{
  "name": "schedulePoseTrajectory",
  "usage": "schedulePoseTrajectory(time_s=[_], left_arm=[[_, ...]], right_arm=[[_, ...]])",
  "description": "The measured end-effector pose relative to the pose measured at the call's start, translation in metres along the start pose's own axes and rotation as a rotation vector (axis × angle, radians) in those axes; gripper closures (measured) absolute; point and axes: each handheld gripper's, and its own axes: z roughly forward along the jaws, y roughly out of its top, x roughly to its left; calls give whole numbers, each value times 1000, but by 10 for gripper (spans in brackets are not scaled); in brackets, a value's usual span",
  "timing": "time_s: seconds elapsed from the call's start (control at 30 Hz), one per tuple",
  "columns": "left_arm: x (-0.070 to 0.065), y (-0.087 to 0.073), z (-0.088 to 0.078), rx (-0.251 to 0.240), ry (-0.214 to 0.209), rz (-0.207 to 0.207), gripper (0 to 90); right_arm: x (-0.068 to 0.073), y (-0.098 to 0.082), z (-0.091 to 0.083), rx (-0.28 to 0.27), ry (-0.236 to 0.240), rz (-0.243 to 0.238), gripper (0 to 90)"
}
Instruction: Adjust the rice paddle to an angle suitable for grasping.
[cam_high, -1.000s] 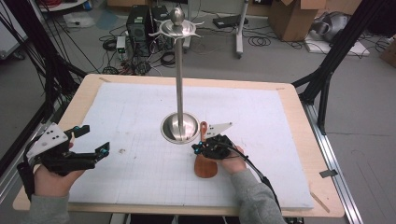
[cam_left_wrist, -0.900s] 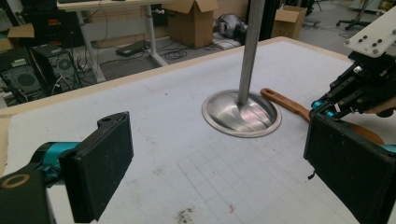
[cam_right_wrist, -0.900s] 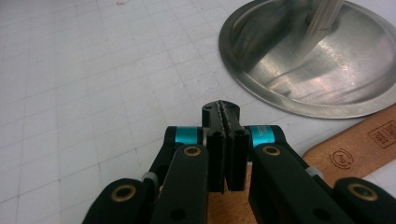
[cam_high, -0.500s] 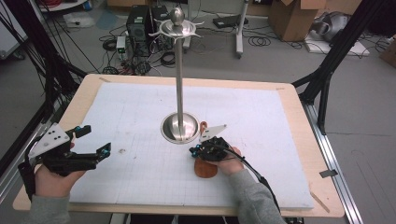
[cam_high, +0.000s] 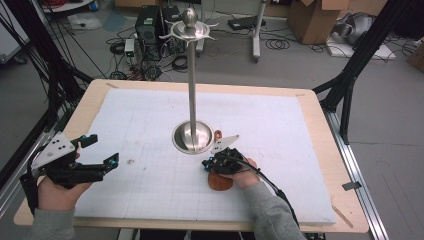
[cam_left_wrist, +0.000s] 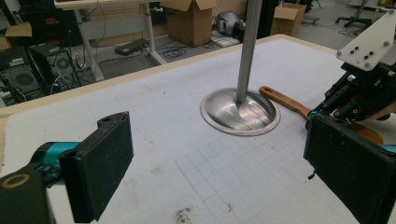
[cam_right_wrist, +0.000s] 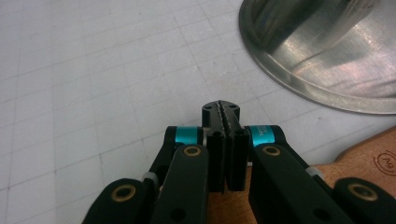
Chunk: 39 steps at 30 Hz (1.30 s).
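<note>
From the high view, the right gripper (cam_high: 215, 162) rests over a wooden spatula (cam_high: 220, 180) lying on the desk (cam_high: 310, 107) just beside the metal stand (cam_high: 192, 136); the left gripper (cam_high: 100, 162) hovers well apart at the left. In the left gripper view its jaws stand wide open, nothing between them, with the wooden spatula (cam_left_wrist: 285, 100) touching the stand's base. In the right gripper view the jaws are pressed together, empty, above the wooden spatula (cam_right_wrist: 359, 161).

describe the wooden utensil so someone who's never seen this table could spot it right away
Find the tall steel stand rising mid-table. Beside its round base, under the right claw, lies the wooden utensil. It is the sole brown wooden item on the white mat.
</note>
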Motion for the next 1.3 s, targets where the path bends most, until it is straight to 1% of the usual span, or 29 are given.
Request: schedulePoseTrajectory(time_s=[0.1,0.2,0.43,0.57,0.7,0.77,0.8,0.83,0.87,0.93,1.0,1.07,1.2,1.27,1.3], left_arm=[[0,1,1,1,-3,3,87],[0,1,3,1,-7,3,87],[3,3,5,-8,-11,-1,87],[3,3,8,-5,-18,4,87],[2,3,12,5,-23,2,88],[2,3,13,5,-26,2,88],[2,3,13,4,-26,1,88],[2,4,14,2,-27,2,88],[2,4,14,2,-27,2,88],[2,5,14,-1,-27,-1,88],[2,6,17,-1,-34,4,88],[2,6,18,-1,-37,3,88],[1,8,25,1,-54,5,88],[1,8,26,3,-55,8,88],[0,9,29,4,-64,8,88]], right_arm=[[1,0,-1,8,13,9,891],[3,-1,-2,19,11,6,891],[4,-3,-7,37,15,26,892],[4,-3,-8,42,14,23,892],[4,-4,-11,54,18,30,892],[4,-8,-13,35,16,23,892],[4,-8,-13,35,16,23,892],[4,-15,-15,-6,17,34,892],[3,-17,-16,-9,20,44,892],[2,-18,-18,-2,17,49,892],[1,-19,-22,19,5,52,892],[1,-20,-23,20,8,57,892],[0,-24,-28,18,0,70,892],[-1,-27,-31,16,-4,76,892],[-1,-28,-32,18,-7,73,891]])
